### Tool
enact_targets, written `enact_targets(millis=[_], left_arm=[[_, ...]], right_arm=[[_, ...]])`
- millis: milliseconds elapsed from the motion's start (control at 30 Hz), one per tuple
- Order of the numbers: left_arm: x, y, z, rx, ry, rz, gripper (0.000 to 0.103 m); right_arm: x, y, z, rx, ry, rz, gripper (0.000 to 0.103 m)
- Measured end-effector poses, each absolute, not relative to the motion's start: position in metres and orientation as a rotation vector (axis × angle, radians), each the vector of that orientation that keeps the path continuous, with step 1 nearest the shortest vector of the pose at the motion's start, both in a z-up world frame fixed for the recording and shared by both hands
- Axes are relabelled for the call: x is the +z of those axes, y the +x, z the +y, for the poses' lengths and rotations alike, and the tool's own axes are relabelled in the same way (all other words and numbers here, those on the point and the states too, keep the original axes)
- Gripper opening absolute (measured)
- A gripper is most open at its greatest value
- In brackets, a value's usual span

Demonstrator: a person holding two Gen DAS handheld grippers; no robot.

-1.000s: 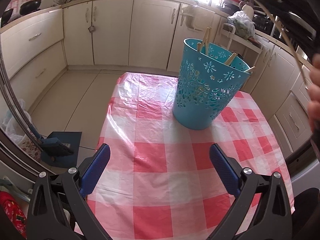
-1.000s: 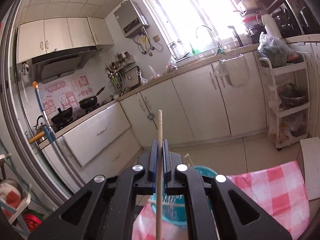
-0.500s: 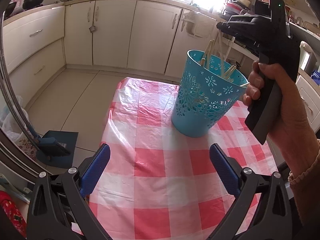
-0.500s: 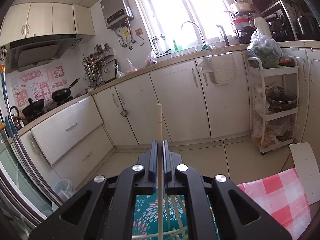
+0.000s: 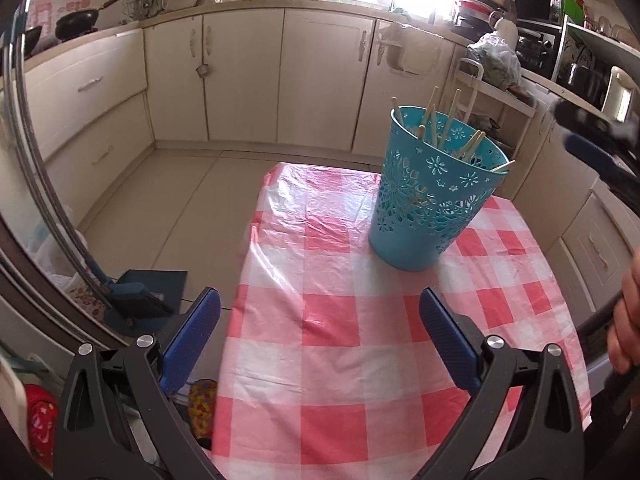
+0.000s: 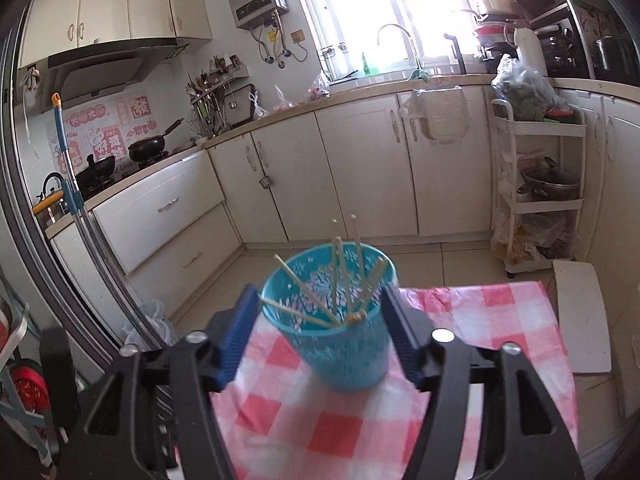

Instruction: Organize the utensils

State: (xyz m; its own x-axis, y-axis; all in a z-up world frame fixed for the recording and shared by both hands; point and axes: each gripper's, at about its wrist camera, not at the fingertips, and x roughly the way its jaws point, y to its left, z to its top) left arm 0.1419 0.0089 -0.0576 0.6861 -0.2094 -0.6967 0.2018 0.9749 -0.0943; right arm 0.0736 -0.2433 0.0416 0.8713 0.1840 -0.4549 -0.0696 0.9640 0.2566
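A turquoise perforated basket (image 5: 430, 200) (image 6: 340, 344) stands on the red-and-white checked tablecloth (image 5: 340, 332) (image 6: 480, 312). Several wooden chopsticks (image 5: 448, 124) (image 6: 340, 272) lean inside it, ends above the rim. My left gripper (image 5: 320, 332) hovers open over the cloth, nearer than the basket, nothing between its blue pads. My right gripper (image 6: 320, 332) has its jaws opening; nothing is held, and the basket shows past them. In the left wrist view the right gripper (image 5: 596, 148) is a blur at the right edge, with a hand (image 5: 628, 312) below it.
Cream kitchen cabinets (image 5: 240, 80) (image 6: 360, 168) line the far wall. A white trolley (image 6: 540, 196) with pots and bags stands right of the table. A mop handle (image 6: 72, 200) and dustpan (image 5: 140, 300) sit left of the table, on the floor side.
My right gripper was shut on one chopstick above the basket; now its jaws are apart, the chopstick stands in the basket, and the gripper has drawn back to the right. The left gripper barely shifted.
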Motion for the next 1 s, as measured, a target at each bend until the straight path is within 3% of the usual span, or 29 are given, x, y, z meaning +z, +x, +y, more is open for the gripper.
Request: enact_targets(millis=[67, 233, 400, 733, 1000], left_arm=[[-0.040, 0.125, 0.012, -0.208, -0.014, 0.746, 0.095], [-0.001, 0.066, 0.022, -0.172, -0.065, 0.673, 0.095], [0.028, 0.020, 0.032, -0.243, -0.163, 0.704, 0.095], [0.067, -0.086, 0.016, -0.219, -0.025, 0.715, 0.095], [0.073, -0.150, 0.015, -0.197, 0.006, 0.701, 0.095]], right_arm=[[0.040, 0.041, -0.249, 0.109, 0.235, 0.528, 0.081], [0.036, -0.021, -0.266, 0.045, 0.301, 0.610, 0.093], [0.053, -0.067, -0.265, 0.006, 0.330, 0.625, 0.096], [0.106, -0.154, -0.233, 0.046, 0.329, 0.544, 0.096], [0.100, -0.216, -0.212, 0.023, 0.371, 0.484, 0.096]])
